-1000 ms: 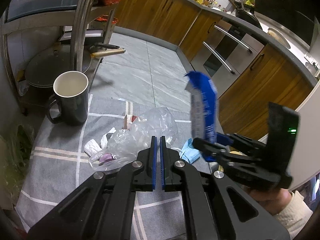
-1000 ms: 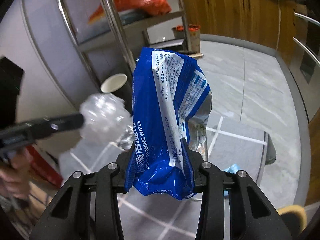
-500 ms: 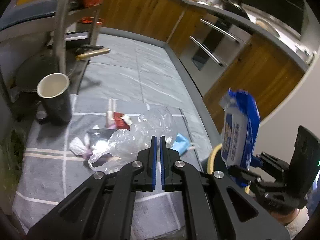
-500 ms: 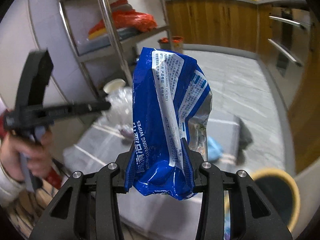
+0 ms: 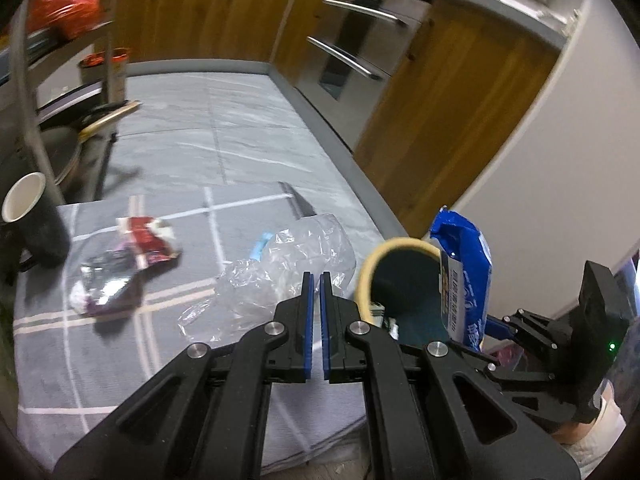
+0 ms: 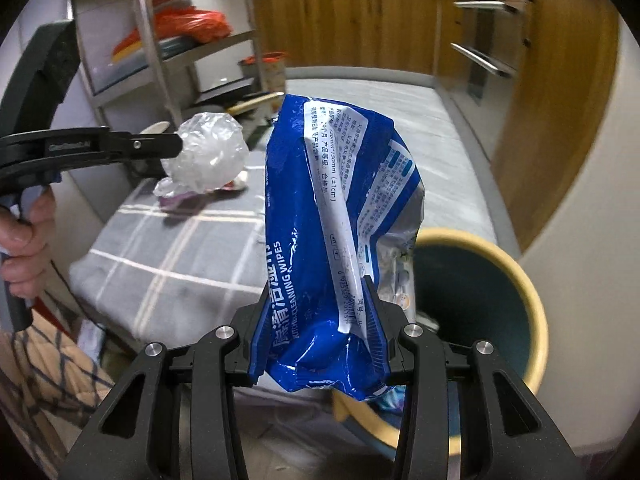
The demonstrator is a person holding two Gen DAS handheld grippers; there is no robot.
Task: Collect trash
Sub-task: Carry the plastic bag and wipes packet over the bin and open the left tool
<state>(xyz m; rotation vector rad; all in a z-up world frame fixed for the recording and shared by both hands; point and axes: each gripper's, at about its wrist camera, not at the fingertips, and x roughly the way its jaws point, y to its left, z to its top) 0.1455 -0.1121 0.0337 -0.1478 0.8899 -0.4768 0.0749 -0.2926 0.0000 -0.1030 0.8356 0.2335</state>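
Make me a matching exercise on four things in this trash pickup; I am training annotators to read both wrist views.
1 blue wipes pack
2 clear plastic bag
3 bin
4 mug

a yellow rim
b pinched by the left gripper
c standing on the checked cloth
d clamped in the right gripper

Pairs: 1-d, 2-b, 3-a, 4-c

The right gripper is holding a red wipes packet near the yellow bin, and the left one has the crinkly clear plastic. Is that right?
Almost. The wipes packet is blue, not red, as the right wrist view shows. The right gripper does hold it near the yellow bin, and the left gripper holds the clear plastic.
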